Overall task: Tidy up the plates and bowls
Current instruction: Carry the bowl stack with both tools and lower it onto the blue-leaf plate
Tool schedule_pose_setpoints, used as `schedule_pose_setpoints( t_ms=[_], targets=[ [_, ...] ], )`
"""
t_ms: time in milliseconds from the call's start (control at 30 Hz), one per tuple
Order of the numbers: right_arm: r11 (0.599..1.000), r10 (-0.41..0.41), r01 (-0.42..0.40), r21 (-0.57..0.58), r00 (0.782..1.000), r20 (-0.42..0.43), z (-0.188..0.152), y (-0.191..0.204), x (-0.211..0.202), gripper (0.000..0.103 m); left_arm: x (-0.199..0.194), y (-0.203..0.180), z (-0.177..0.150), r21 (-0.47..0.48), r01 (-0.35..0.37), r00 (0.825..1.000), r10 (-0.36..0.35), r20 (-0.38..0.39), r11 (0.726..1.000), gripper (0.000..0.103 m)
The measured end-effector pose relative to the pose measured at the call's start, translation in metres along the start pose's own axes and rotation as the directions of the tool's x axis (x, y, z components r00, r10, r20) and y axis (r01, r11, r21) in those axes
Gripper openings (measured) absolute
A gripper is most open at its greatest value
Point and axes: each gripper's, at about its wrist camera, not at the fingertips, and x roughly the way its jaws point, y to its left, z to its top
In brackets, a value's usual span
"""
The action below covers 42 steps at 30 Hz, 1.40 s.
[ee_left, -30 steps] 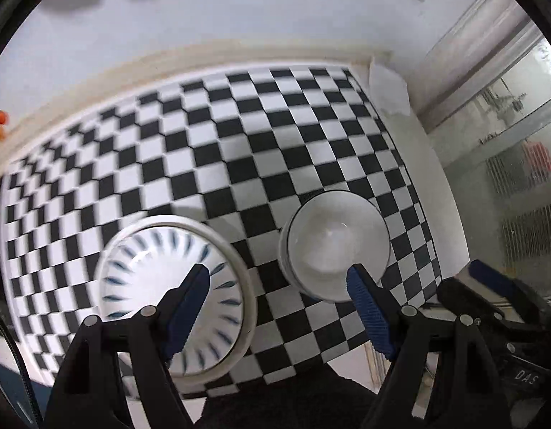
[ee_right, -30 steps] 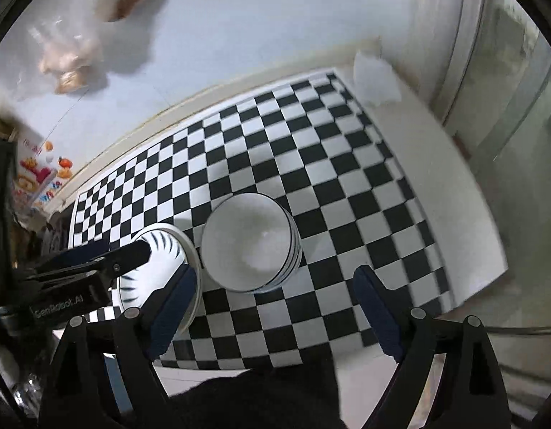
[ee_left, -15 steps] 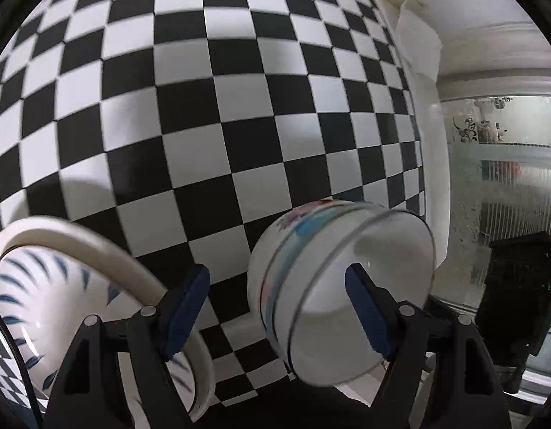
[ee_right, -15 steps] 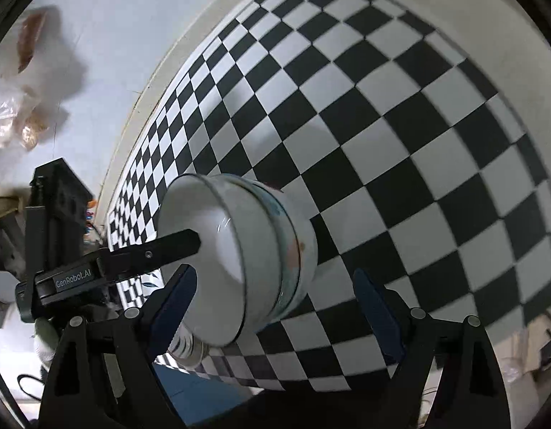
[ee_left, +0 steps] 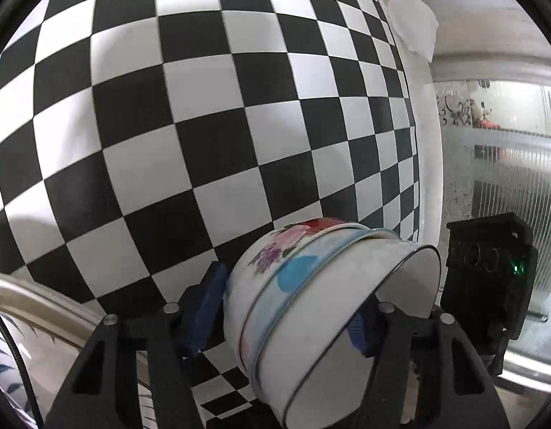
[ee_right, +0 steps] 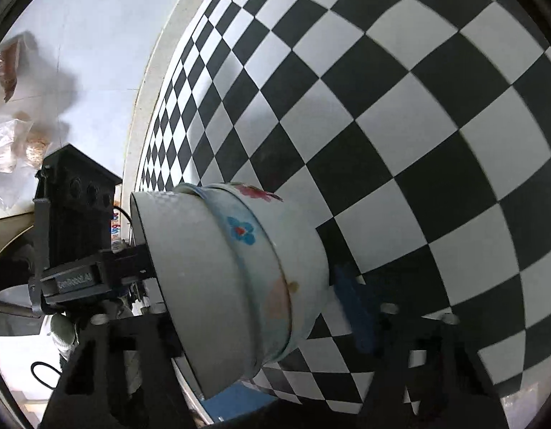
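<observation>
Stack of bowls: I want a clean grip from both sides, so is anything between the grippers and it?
Nothing visible. The bowl stack sits directly between the left gripper fingers and between the right gripper fingers, whose jaws have just been closing around it.

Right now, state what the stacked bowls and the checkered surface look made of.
Stacked bowls: probably glazed ceramic or porcelain, since they are glossy white with painted flowers and thin dark rims. Checkered surface: it could be a vinyl or oilcloth cover, being smooth, printed and softly sheened. I cannot tell which.
</observation>
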Motion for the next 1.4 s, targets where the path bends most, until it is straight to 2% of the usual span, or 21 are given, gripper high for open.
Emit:
schedule_pose_setpoints(
  t_ms=[200,533,1100,1400],
  targets=[
    [1.0,0.018,-0.018,0.007,1.0,0.013,0.0,-0.025,0.002,0.055,0.001,-0.003,-0.002,0.015,-0.015,1.0,0.015,0.017,1.0,0.058],
    [0.999,0.031,-0.031,0.013,1.0,0.003,-0.005,-0.026,-0.001,0.053,-0.002,-0.006,-0.01,0.01,-0.054,0.998,0.053,0.042,0.999,0.058],
    [0.998,0.042,-0.042,-0.046,0.999,0.001,-0.004,0.035,-0.014,0.051,-0.053,-0.015,-0.023,0.008,-0.079,0.99,0.077,0.117,0.997,0.058],
    [0.996,0.044,-0.049,-0.079,0.997,-0.062,-0.01,0.08,-0.001,0.051,-0.089,0.004,-0.041,-0.034,-0.103,0.983,0.107,0.147,0.994,0.057]
  ],
)
